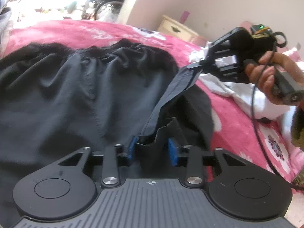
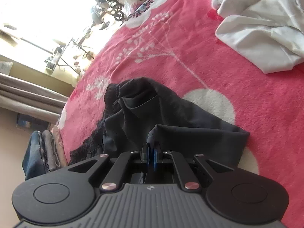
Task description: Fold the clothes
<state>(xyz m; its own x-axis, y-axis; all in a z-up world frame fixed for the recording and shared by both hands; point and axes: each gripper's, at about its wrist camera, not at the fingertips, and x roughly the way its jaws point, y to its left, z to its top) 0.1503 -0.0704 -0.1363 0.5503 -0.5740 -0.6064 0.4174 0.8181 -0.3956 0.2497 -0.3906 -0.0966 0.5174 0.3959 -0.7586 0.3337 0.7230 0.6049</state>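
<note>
A black garment (image 1: 76,95) with a gathered waistband lies spread on the pink flowered blanket (image 1: 76,30). My left gripper (image 1: 152,152) is open at its near edge, blue pads (image 1: 132,148) apart, with a crumpled fold of the fabric lying between them. My right gripper (image 1: 197,63), held by a hand (image 1: 266,72), is shut on a corner of the garment and holds that strip lifted off the bed. In the right wrist view the right gripper (image 2: 153,152) pinches the black garment (image 2: 171,114), pads pressed together on the cloth.
A crumpled white garment (image 2: 266,28) lies on the blanket (image 2: 190,57) to the right, also seen as white cloth (image 1: 247,95) under the right gripper. A cream nightstand (image 1: 176,27) stands by the wall. Folded clothes (image 2: 41,152) hang past the bed's edge.
</note>
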